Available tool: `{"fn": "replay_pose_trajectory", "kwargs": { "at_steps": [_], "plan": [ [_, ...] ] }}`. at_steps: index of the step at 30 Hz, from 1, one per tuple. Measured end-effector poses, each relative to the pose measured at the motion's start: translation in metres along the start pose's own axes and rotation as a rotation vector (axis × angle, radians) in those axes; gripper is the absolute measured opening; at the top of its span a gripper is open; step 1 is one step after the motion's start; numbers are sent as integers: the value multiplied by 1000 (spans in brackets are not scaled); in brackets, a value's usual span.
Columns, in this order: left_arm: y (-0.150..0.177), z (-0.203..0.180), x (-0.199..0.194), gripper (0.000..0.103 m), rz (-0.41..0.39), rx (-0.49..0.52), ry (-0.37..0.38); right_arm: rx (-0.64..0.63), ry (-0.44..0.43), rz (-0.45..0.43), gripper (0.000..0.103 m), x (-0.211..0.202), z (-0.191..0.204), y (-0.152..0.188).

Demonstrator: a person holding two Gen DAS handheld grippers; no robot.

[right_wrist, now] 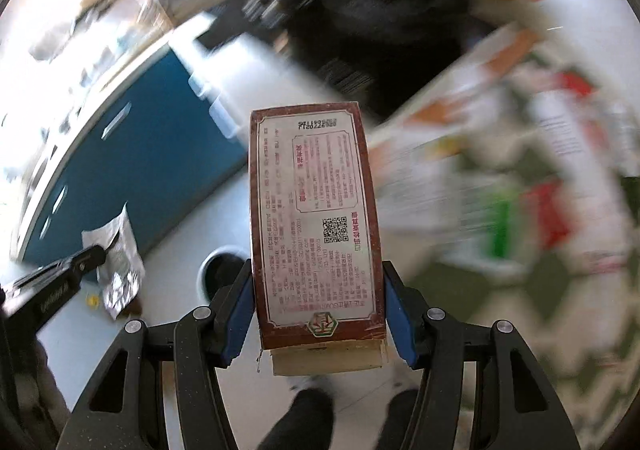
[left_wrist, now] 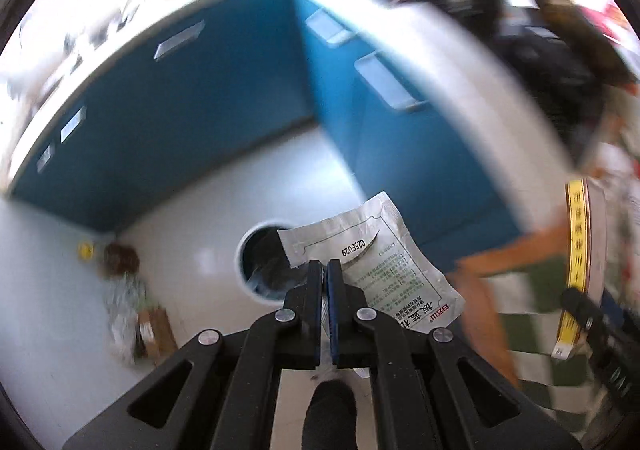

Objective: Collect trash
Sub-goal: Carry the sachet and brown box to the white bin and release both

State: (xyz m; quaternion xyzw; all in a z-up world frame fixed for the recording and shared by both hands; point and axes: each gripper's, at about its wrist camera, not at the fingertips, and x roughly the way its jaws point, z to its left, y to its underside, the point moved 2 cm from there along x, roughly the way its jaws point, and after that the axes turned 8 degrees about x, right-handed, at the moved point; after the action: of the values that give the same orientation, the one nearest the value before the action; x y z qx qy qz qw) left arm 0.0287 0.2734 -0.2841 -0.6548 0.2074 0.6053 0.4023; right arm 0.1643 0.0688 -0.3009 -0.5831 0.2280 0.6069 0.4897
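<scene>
My left gripper point(left_wrist: 325, 270) is shut on a crumpled silver foil sachet point(left_wrist: 376, 250) with printed text, hanging over the pale floor. Just beyond it stands a round white bin point(left_wrist: 244, 270) with a dark liner. In the right wrist view my right gripper point(right_wrist: 318, 290) is shut on a brown printed carton point(right_wrist: 312, 210), its blue pads pressing both long sides. The same sachet point(right_wrist: 120, 262) and the left gripper's black arm point(right_wrist: 60, 282) show at the left there, and the bin point(right_wrist: 220, 270) sits on the floor behind the carton. The carton's edge point(left_wrist: 576, 242) shows at the right of the left wrist view.
Blue cabinets point(left_wrist: 180, 122) with white tops form a corner behind the bin. Small litter point(left_wrist: 128, 290) lies on the floor by the wall. A checked green and white cloth point(left_wrist: 532, 310) covers a surface at the right. A person's dark shoes point(right_wrist: 312, 418) stand below.
</scene>
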Motion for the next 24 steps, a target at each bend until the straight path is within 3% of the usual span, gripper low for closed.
{"fn": "replay_pose_trajectory", "kwargs": {
  "at_steps": [4,8,15,19,24],
  "plan": [
    [16,80,116,0,112,-103,40,-52,-37,100,61,114,63,30],
    [40,141,253,0,220,-207,106,-77,-64,217,61,261,111,67],
    [89,192,466,0,405,-342,206,-142,-20,394,60,482,147,128],
    [104,196,532,1,474,-361,232,-192,2,455,60,543,150,146],
    [109,196,557,5,511,-329,245,-269,5,511,62,577,164,162]
  ]
}}
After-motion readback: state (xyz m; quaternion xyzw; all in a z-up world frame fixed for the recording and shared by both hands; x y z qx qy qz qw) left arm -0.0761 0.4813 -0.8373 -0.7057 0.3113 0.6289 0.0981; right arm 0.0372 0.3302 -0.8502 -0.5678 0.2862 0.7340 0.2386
